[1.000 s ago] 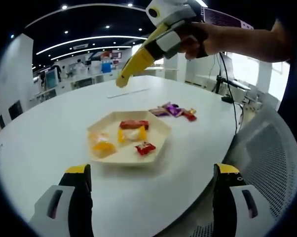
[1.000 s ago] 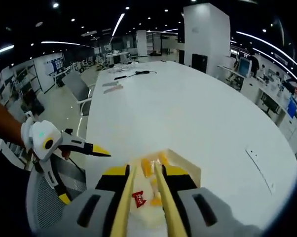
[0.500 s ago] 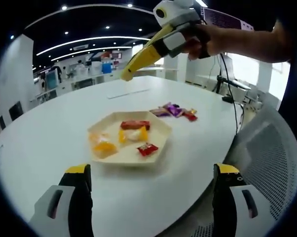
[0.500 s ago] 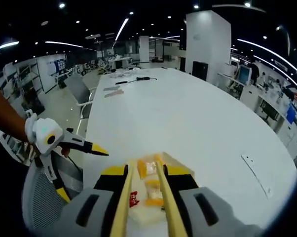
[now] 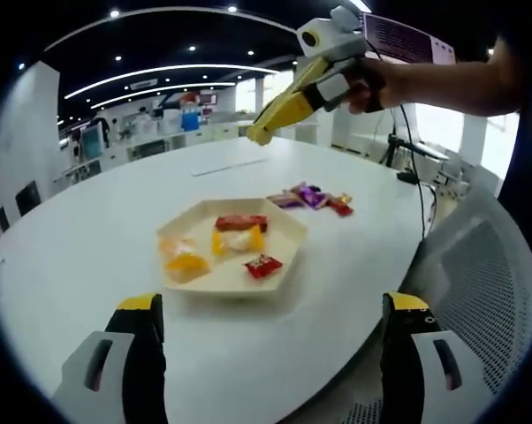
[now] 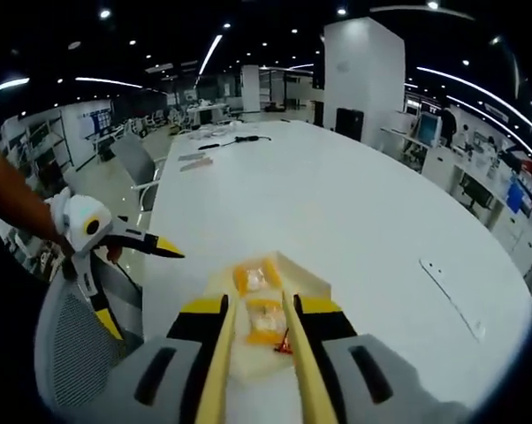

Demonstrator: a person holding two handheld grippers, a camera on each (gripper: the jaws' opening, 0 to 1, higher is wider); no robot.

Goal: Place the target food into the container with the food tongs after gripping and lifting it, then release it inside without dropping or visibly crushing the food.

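Left gripper view: left gripper (image 5: 270, 309) is held at the table's (image 5: 89, 238) near edge with jaws wide apart and nothing between them; the hexagonal tray (image 5: 182, 225) sits mid-table, with wrapped candies (image 5: 239, 238) inside it. A loose pile of wrapped candies (image 5: 312, 198) is seen just beyond the tray's right corner, apart from it, and the right gripper (image 5: 259, 135) is held high above the table, its yellow tongs (image 5: 288, 110) nearly closed with nothing visible between the tips. Right gripper view: the tong blades run narrowly spaced over the tray (image 6: 306, 281), nothing clamped.
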